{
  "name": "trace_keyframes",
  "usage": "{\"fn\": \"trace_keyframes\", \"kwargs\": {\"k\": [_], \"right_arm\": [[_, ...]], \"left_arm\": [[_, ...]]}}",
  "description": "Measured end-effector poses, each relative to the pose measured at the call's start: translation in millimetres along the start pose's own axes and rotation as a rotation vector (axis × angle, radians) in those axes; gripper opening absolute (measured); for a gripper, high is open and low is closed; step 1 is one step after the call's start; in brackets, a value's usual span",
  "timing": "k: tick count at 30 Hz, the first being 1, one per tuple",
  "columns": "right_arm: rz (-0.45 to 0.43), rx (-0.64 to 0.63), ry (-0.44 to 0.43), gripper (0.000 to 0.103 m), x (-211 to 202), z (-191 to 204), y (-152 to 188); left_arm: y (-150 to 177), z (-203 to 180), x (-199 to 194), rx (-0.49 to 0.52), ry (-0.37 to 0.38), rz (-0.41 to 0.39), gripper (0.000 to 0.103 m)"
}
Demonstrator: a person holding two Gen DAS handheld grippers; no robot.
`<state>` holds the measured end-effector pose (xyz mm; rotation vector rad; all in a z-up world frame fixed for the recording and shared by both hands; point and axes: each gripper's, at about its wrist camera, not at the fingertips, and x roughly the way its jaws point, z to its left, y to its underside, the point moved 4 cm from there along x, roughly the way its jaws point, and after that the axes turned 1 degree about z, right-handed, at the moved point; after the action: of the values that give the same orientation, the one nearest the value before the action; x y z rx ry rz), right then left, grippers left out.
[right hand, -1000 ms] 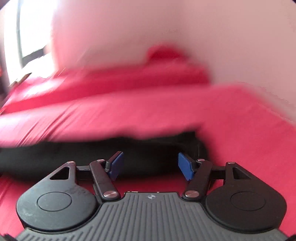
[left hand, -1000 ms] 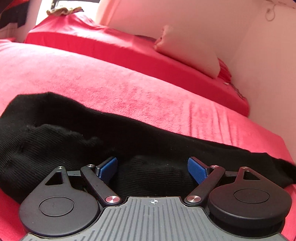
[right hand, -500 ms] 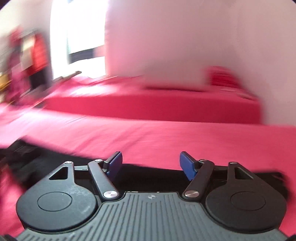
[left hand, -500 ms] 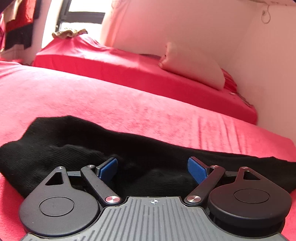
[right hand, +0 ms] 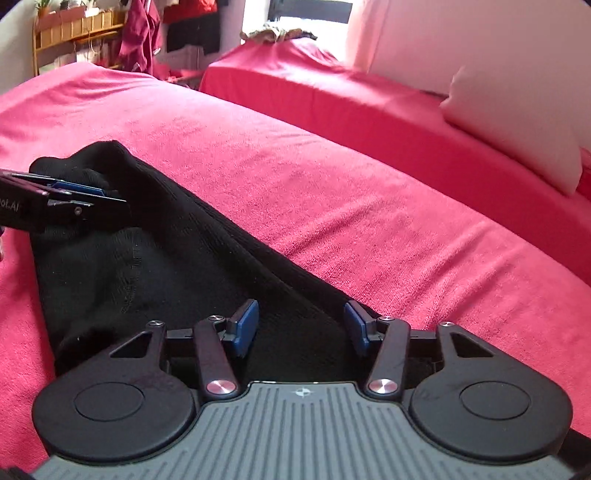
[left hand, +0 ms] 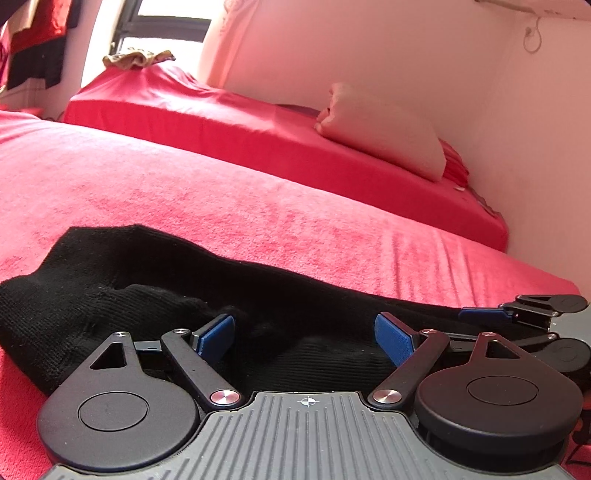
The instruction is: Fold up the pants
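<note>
While black pants (left hand: 155, 295) stretch crosswise — jaws spread, red blanket (left hand: 295, 214) beneath

The near edge of the black pants (left hand: 155, 295) hides behind the left gripper (left hand: 304, 334). The right gripper (right hand: 301, 325) covers their near end too.

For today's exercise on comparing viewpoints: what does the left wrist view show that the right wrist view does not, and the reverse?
Only the left wrist view shows the wall hook at top right, and the right gripper seen from the side at the right edge.

Only the right wrist view shows the wooden shelf with hanging clothes, and the left gripper from the side over the bunched end of the black pants.

Both show the pants on the red bed cover, the pale pillow, the window, and open gripper jaws above the fabric.
</note>
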<state>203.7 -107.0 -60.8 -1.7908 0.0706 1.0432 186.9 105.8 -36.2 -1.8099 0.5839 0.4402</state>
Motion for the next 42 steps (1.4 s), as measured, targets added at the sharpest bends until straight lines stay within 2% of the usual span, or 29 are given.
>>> {"fn": "trace_keyframes", "kwargs": {"k": [1, 2, 5, 7, 9, 10, 11, 12, 13, 14, 16, 17, 18, 19, 20, 21, 22, 24, 26, 27, 29, 32, 37, 39, 40, 42], "right_arm": [[-0.001, 0.005, -0.018, 0.019, -1.7, 0.9, 0.3], [0.000, 0.013, -0.017, 0.006, -0.4, -0.4, -1.9], [-0.072, -0.006, 0.061, 0.005, -8.0, 1.6, -9.3], [-0.113, 0.048, 0.068, 0.006, -9.9, -5.8, -17.8], [-0.079, 0.116, 0.060, 0.007, 4.0, -12.7, -16.9], [-0.007, 0.114, 0.049, 0.010, 18.0, -12.8, -13.1], [0.026, 0.104, 0.047, 0.012, 24.3, -11.6, -9.3], [-0.014, 0.090, 0.064, 0.020, 16.6, -10.2, -9.5], [-0.029, 0.097, 0.071, 0.039, 6.9, -10.6, -10.8], [-0.057, 0.125, 0.074, 0.053, -4.1, -13.3, -11.0], [-0.110, 0.184, 0.055, 0.058, -26.7, -19.7, -4.9], [-0.110, 0.212, 0.021, 0.063, -34.7, -23.2, 2.3], [-0.076, 0.232, 0.004, 0.064, -36.2, -26.4, 10.2], [-0.024, 0.247, 0.016, 0.058, -34.8, -31.0, 18.5], [0.000, 0.267, 0.046, 0.044, -38.0, -35.2, 27.0], [-0.024, 0.293, 0.043, 0.043, -48.3, -37.8, 33.6], [-0.071, 0.321, -0.006, 0.045, -61.5, -37.7, 39.0], [-0.128, 0.377, -0.159, 0.056, -83.5, -28.4, 50.0], [-0.114, 0.333, -0.278, 0.058, -90.8, -4.6, 57.3], [-0.099, 0.289, -0.311, 0.058, -91.2, 10.0, 58.9], [-0.072, 0.187, -0.339, 0.057, -86.1, 39.4, 57.8], [-0.045, 0.094, -0.328, 0.058, -67.0, 67.9, 48.4], [-0.072, 0.157, -0.378, 0.061, -35.4, 70.8, 24.9], [-0.058, 0.246, -0.464, 0.061, -27.8, 67.9, 22.9], [-0.017, 0.267, -0.540, 0.061, -23.7, 70.2, 25.4], [-0.017, 0.182, -0.609, 0.061, -37.2, 81.2, 31.7]], "left_arm": [[0.3, -1.0, 0.4, 0.003, 0.000, 0.000, 0.103], [0.2, -1.7, 0.6, 0.008, -0.002, -0.001, 0.103], [0.4, -3.3, 1.2, 0.019, -0.011, -0.002, 0.103], [0.7, -3.7, 2.1, 0.023, -0.011, 0.001, 0.103], [1.3, -3.6, 5.2, 0.025, -0.013, 0.012, 0.103], [2.0, -3.3, 7.2, 0.025, -0.014, 0.022, 0.103], [2.5, -2.6, 9.1, 0.024, -0.017, 0.032, 0.103], [2.9, -1.8, 9.9, 0.022, -0.019, 0.038, 0.103], [3.0, -0.8, 10.6, 0.018, -0.019, 0.042, 0.103], [3.1, -0.2, 11.0, 0.016, -0.019, 0.043, 0.103], [3.0, 0.0, 12.5, 0.017, -0.022, 0.047, 0.103], [3.1, 0.2, 13.6, 0.018, -0.026, 0.051, 0.103], [3.0, 0.5, 15.0, 0.019, -0.030, 0.056, 0.103], [3.1, 0.7, 16.0, 0.021, -0.035, 0.060, 0.103], [3.0, 0.8, 16.2, 0.020, -0.037, 0.061, 0.103], [2.9, 1.3, 16.2, 0.018, -0.036, 0.061, 0.103], [2.8, 1.8, 16.1, 0.017, -0.035, 0.062, 0.103], [3.0, 2.1, 17.6, 0.013, -0.035, 0.066, 0.103], [3.3, 2.7, 18.4, 0.010, -0.036, 0.070, 0.103], [3.6, 2.5, 18.4, 0.012, -0.036, 0.071, 0.103], [3.1, 2.9, 18.9, 0.018, -0.038, 0.072, 0.103], [3.3, 2.8, 19.0, 0.020, -0.038, 0.072, 0.103], [3.3, 3.0, 20.0, 0.016, -0.034, 0.073, 0.103], [3.4, 3.0, 20.3, 0.018, -0.035, 0.074, 0.103], [3.0, 3.0, 20.6, 0.019, -0.037, 0.075, 0.103], [3.5, 2.7, 21.5, 0.023, -0.041, 0.079, 0.103]]}}
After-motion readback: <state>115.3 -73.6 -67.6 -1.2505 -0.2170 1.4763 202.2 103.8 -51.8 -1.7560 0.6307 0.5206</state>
